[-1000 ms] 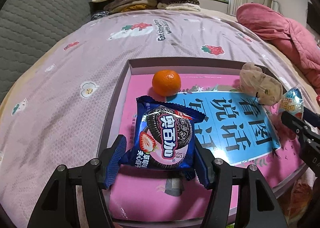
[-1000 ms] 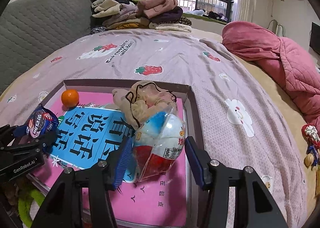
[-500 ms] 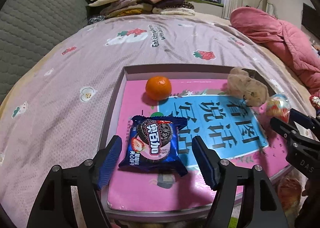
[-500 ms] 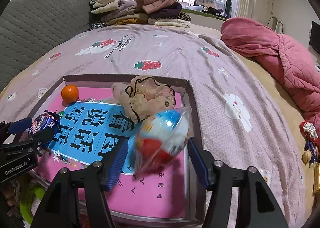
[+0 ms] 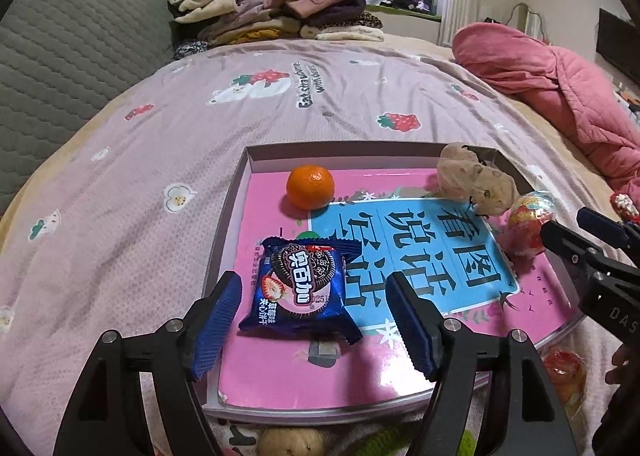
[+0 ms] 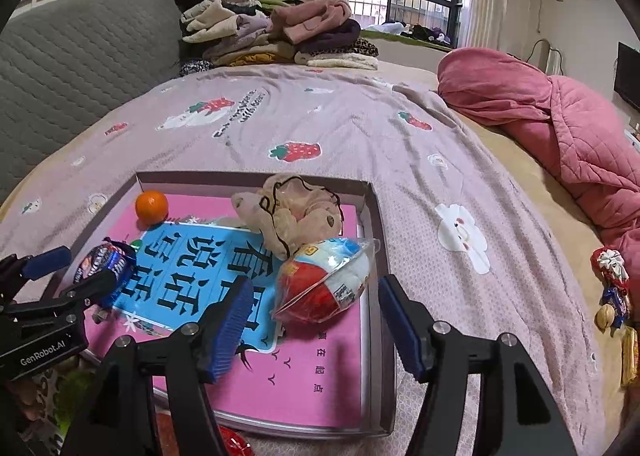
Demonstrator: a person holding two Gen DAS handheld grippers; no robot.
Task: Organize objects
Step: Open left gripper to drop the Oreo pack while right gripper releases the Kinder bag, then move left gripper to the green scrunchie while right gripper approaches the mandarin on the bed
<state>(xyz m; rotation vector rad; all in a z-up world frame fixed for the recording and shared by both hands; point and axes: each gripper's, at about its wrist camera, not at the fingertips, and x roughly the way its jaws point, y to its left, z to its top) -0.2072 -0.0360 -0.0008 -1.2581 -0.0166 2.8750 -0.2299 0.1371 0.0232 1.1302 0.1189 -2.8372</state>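
A shallow box (image 5: 224, 232) with a pink and blue printed floor lies on the bed. In it are an orange (image 5: 310, 187), a beige cloth pouch (image 5: 474, 182) and a blue cookie packet (image 5: 302, 288). My left gripper (image 5: 313, 283) is open; the packet lies flat between its fingers, and the pads are clear of it. At the box's right side lies a bagged red, white and blue toy (image 6: 324, 280). My right gripper (image 6: 315, 286) hovers just behind the toy. Its jaws are opening and the pads do not touch the bag.
Folded clothes (image 5: 272, 12) are stacked at the bed's far end by a grey headboard (image 5: 60, 48). A pink quilt (image 6: 560, 128) is bunched at the right. Small trinkets (image 6: 612, 288) lie on the sheet right of the box. More items (image 5: 288, 440) sit below its near edge.
The left gripper let go of the cookie packet, widened and drew back. The right gripper widened and the bagged toy tipped down onto the box floor.
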